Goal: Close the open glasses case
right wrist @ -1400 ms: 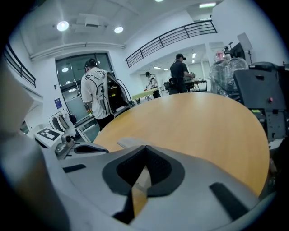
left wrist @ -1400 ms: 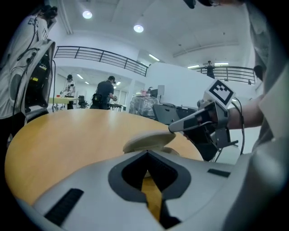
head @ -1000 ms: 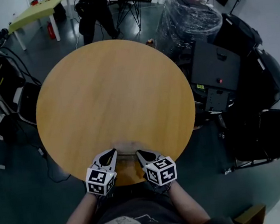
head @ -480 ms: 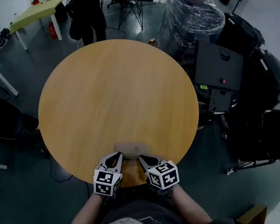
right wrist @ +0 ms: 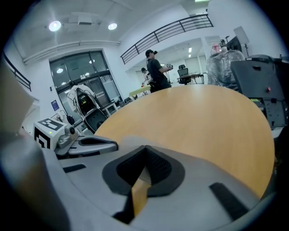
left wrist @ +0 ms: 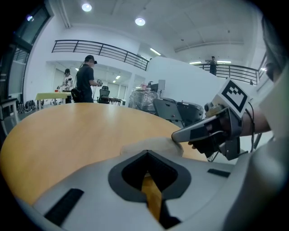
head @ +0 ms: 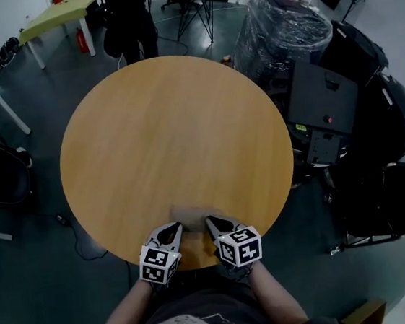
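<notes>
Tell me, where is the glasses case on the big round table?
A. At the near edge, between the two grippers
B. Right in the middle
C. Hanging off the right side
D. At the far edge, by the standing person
A: the glasses case lies by the near rim of the table, with the left gripper and the right gripper close on either side of it.

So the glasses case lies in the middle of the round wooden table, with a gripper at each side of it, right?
Not quite. The glasses case lies by the near edge of the round wooden table, close to the person, not in the middle. The head view shows this, with the left gripper and the right gripper at each side of it.
</notes>
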Action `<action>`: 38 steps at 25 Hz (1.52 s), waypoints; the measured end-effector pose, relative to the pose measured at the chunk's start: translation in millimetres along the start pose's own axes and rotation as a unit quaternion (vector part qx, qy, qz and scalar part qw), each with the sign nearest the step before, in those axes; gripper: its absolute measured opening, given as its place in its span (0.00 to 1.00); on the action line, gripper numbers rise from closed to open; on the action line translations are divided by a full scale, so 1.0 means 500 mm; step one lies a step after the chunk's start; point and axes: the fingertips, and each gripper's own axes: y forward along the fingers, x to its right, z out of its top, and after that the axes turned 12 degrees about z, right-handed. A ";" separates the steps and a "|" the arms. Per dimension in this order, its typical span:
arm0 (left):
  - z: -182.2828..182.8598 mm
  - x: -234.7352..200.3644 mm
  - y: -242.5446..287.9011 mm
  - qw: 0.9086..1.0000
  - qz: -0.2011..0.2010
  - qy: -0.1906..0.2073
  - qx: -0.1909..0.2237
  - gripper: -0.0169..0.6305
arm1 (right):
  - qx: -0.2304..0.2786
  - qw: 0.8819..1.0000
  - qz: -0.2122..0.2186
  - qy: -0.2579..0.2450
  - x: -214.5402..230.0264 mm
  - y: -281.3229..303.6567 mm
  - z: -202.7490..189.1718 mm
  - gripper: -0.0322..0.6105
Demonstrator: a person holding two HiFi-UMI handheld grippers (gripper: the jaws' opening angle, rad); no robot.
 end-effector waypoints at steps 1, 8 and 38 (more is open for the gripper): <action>-0.001 -0.001 -0.001 1.000 0.001 0.001 0.001 0.04 | 0.005 1.000 0.001 0.004 0.000 0.001 -0.002 0.03; -0.002 -0.002 0.007 1.000 0.011 0.007 0.002 0.04 | 0.017 1.000 0.005 0.004 0.007 0.003 0.001 0.03; -0.025 0.003 0.015 0.999 0.026 -0.013 -0.021 0.04 | 0.034 0.999 0.010 -0.034 0.003 -0.002 -0.006 0.03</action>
